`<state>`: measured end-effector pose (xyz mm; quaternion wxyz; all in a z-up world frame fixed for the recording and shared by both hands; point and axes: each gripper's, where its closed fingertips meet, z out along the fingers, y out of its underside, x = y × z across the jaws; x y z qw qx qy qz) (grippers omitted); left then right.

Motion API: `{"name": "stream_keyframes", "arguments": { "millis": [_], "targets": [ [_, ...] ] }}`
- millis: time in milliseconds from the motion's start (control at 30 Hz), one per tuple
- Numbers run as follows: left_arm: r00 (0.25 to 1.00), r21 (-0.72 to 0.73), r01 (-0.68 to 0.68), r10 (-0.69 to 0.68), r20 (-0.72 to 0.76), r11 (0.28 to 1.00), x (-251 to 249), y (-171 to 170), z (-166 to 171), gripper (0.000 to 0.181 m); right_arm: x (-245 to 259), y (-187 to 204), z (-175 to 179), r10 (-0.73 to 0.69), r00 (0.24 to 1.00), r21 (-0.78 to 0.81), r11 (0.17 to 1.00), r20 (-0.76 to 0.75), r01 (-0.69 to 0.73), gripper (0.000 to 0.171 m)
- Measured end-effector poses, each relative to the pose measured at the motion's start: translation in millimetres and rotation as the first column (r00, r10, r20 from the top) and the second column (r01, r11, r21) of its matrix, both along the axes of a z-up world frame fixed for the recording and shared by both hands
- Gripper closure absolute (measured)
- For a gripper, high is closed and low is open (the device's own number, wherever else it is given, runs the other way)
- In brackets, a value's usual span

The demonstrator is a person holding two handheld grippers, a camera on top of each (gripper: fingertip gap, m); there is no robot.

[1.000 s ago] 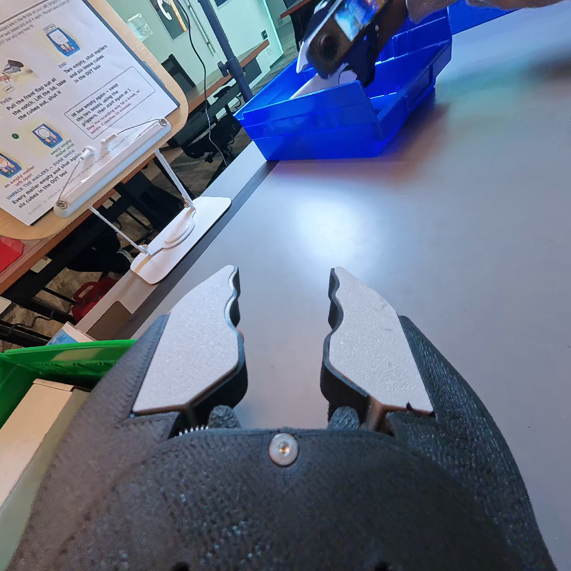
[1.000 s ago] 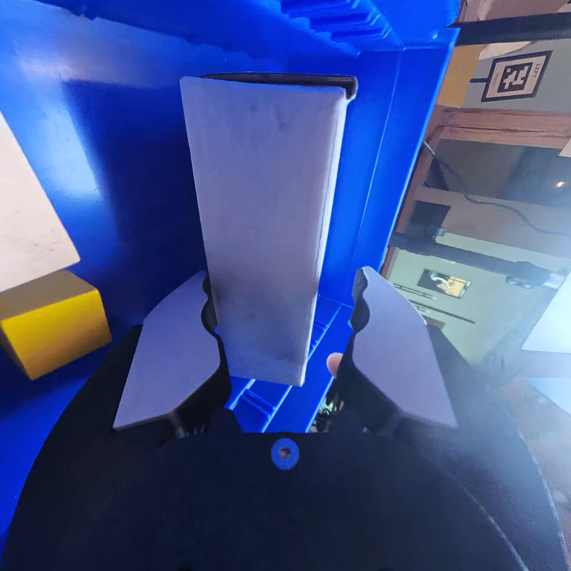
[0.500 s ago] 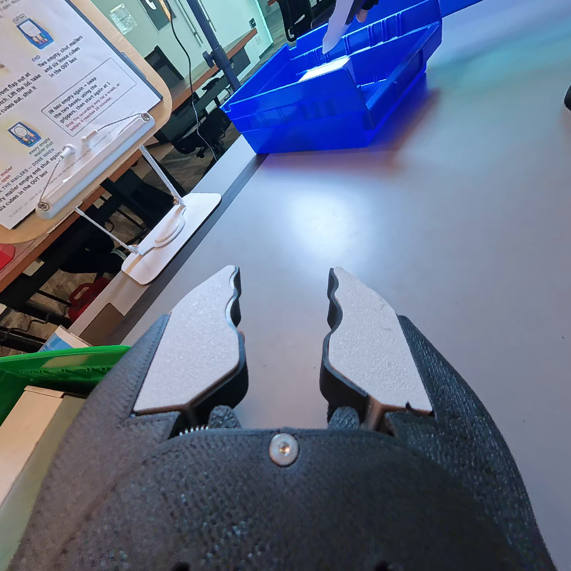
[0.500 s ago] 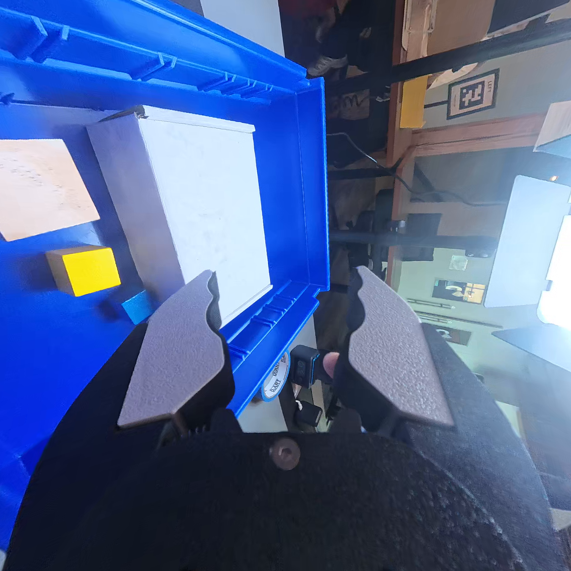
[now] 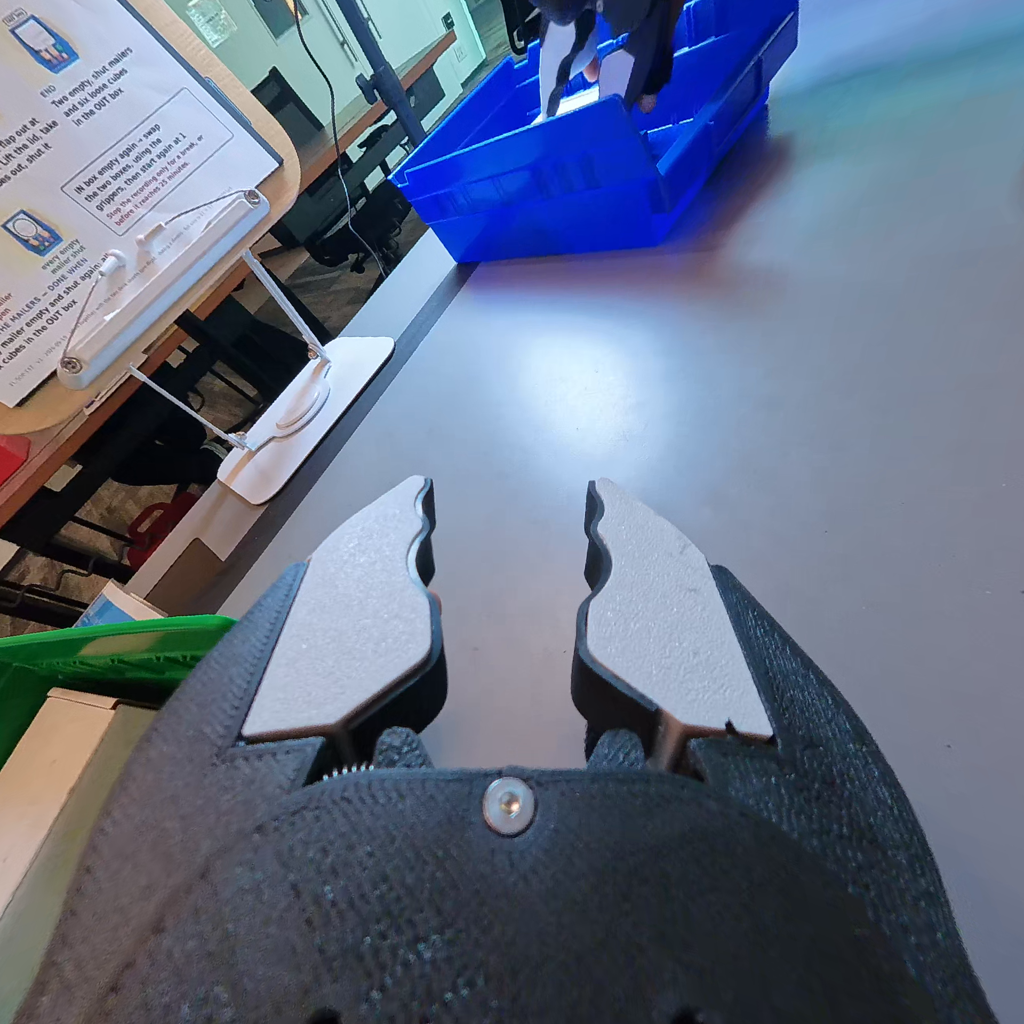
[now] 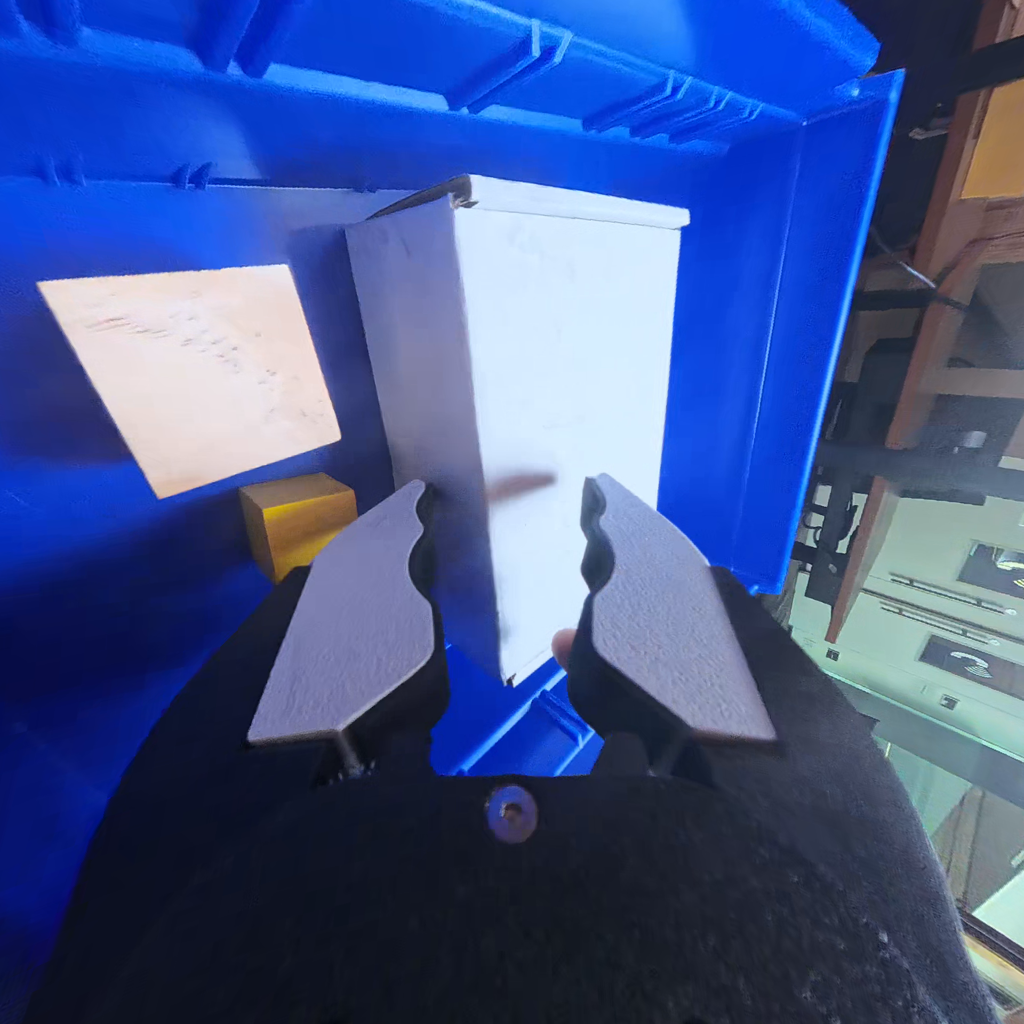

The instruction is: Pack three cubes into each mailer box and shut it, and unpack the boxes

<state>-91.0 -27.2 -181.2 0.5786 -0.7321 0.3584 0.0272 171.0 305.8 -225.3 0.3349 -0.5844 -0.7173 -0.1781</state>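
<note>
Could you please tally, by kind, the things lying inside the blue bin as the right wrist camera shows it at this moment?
White mailer box: 1
Yellow cube: 1
Pale label on the floor of the blue bin: 1, at
Total: 3 visible; the right gripper, its jaws open just above the box, may hide more.

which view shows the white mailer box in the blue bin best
The right wrist view: the white mailer box fills the centre, closed, between the right gripper's open fingers, beside a yellow cube. The left wrist view shows only a distant sliver inside the blue bin.
</note>
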Motion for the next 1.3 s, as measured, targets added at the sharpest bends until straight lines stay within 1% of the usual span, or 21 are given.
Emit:
{"name": "stream_keyframes", "arguments": {
  "millis": [67, 100, 233, 500, 567, 600, 633, 700, 800, 933, 1000, 1067, 1133, 1167, 1200, 1233, 1300],
  "targets": [
    [1.000, -0.004, 0.001, -0.001, 0.000, 1.000, 0, 0, -1, 0.130, -2, 8, -2, 0.007, 1.000, 0.030, 1.000, 0.020, -0.007, 0.136],
    [1.000, -0.007, 0.002, -0.002, -0.001, 1.000, 0, 0, -2, 0.130, -3, 12, -2, 0.019, 0.999, 0.048, 0.999, 0.031, -0.020, 0.138],
    [1.000, -0.014, 0.003, -0.003, -0.013, 1.000, 0, 0, -5, 0.131, -5, 26, -3, 0.036, 0.996, 0.116, 0.992, 0.081, -0.046, 0.139],
    [1.000, -0.026, 0.009, -0.010, -0.019, 1.000, 1, 0, -9, 0.132, -8, 26, -1, 0.026, 0.998, 0.125, 0.992, 0.060, -0.033, 0.139],
    [1.000, -0.027, 0.010, -0.010, -0.023, 1.000, 1, -1, -9, 0.132, -11, 23, 2, 0.018, 1.000, 0.103, 0.994, 0.011, -0.019, 0.132],
    [1.000, -0.026, 0.010, -0.010, -0.024, 1.000, 1, -1, -9, 0.132, -14, 19, 7, 0.016, 0.999, 0.080, 0.997, -0.040, -0.012, 0.128],
    [1.000, -0.024, 0.010, -0.011, -0.022, 1.000, 1, -1, -8, 0.132, -20, 15, 16, 0.014, 0.993, 0.058, 0.998, -0.121, -0.007, 0.126],
    [1.000, -0.021, 0.015, -0.015, -0.011, 1.000, 1, -1, -7, 0.132, -30, 3, 46, 0.013, 0.953, 0.014, 1.000, -0.304, -0.009, 0.123],
    [1.000, -0.038, 0.027, -0.026, 0.014, 0.999, 2, -2, -7, 0.130, -37, -23, 94, 0.023, 0.860, -0.034, 0.998, -0.510, -0.047, 0.114],
    [0.998, -0.045, 0.023, -0.020, 0.057, 0.999, 0, -3, 0, 0.128, -37, -74, 145, 0.059, 0.707, -0.051, 0.990, -0.705, -0.134, 0.105],
    [0.996, -0.042, 0.010, -0.006, 0.093, 0.999, -3, -2, 6, 0.129, -36, -103, 161, 0.072, 0.607, -0.046, 0.983, -0.791, -0.176, 0.103],
    [0.988, -0.039, 0.001, 0.005, 0.151, 0.999, -8, -1, 15, 0.129, -33, -128, 174, 0.069, 0.469, -0.026, 0.981, -0.881, -0.193, 0.102],
    [0.977, -0.032, -0.019, 0.025, 0.211, 0.999, -17, 1, 24, 0.129, -26, -148, 182, 0.030, 0.294, -0.023, 0.984, -0.955, -0.175, 0.102],
    [0.969, -0.030, -0.032, 0.038, 0.244, 0.999, -23, 2, 30, 0.130, -21, -154, 182, -0.002, 0.216, -0.035, 0.988, -0.976, -0.148, 0.101],
    [0.958, -0.028, -0.047, 0.053, 0.280, 0.998, -29, 3, 35, 0.130, -17, -162, 178, -0.031, 0.154, -0.051, 0.991, -0.988, -0.126, 0.101],
    [0.945, -0.026, -0.065, 0.069, 0.319, 0.998, -36, 4, 41, 0.130, -13, -167, 172, -0.067, 0.104, -0.077, 0.992, -0.992, -0.100, 0.101],
    [0.913, -0.020, -0.102, 0.102, 0.394, 0.995, -52, 6, 51, 0.131, -8, -176, 155, -0.143, 0.043, -0.145, 0.988, -0.989, -0.048, 0.100]
  ]
}}
